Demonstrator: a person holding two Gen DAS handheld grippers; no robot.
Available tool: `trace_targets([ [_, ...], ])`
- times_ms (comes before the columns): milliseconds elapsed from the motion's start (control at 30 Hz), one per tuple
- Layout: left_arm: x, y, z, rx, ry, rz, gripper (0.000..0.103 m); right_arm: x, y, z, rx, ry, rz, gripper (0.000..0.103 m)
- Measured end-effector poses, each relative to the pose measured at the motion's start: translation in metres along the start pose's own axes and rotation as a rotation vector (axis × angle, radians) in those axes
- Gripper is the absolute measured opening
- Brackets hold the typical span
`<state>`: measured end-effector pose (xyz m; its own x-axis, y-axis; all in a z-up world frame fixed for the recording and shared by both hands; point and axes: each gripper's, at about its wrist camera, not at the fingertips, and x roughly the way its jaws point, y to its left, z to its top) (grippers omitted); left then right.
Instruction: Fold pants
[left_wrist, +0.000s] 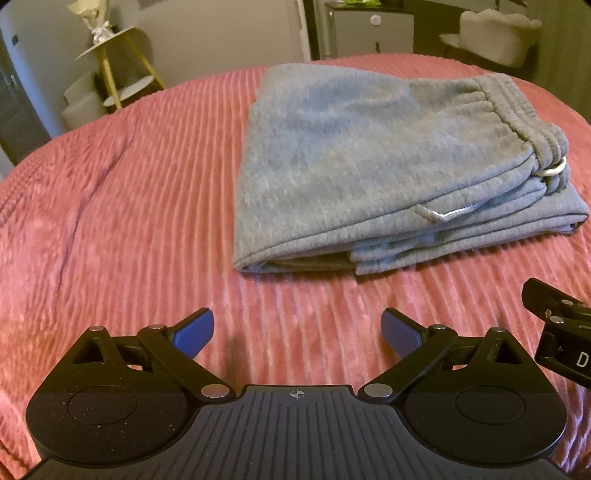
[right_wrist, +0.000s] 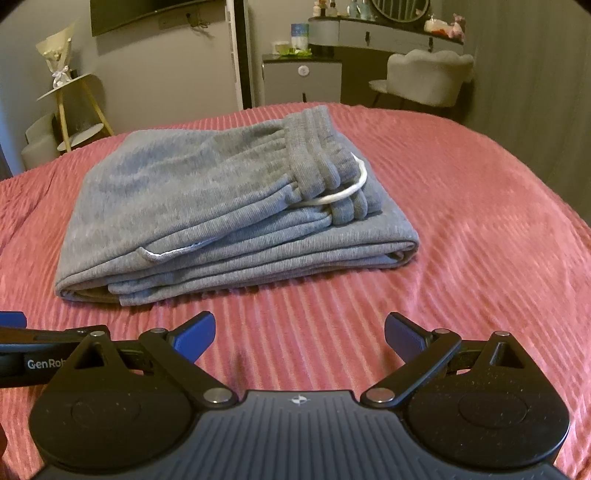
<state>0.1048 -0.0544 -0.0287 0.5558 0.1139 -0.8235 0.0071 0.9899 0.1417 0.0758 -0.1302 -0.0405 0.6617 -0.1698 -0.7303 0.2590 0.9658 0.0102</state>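
Note:
The grey sweatpants (left_wrist: 369, 166) lie folded in a compact stack on the pink ribbed bedspread (left_wrist: 129, 203), waistband and white drawstring on the right side. They also show in the right wrist view (right_wrist: 221, 206). My left gripper (left_wrist: 297, 332) is open and empty, held above the bedspread in front of the pants, not touching them. My right gripper (right_wrist: 300, 334) is open and empty, also in front of the pants. Part of the right gripper shows at the right edge of the left wrist view (left_wrist: 561, 325).
The bedspread (right_wrist: 480, 221) extends around the pants. Beyond the bed stand a gold-legged side table (right_wrist: 74, 110), a grey cabinet (right_wrist: 301, 81), a vanity with a mirror and a pale chair (right_wrist: 428, 77).

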Motion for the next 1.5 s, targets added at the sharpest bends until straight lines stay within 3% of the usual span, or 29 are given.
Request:
trace_targets([
  [1500,0.0048,0.0017,0.0005,-0.019,0.035,-0.020,0.100,0.0066,0.0049,-0.0032,-0.043,0.023,-0.018,0.098],
])
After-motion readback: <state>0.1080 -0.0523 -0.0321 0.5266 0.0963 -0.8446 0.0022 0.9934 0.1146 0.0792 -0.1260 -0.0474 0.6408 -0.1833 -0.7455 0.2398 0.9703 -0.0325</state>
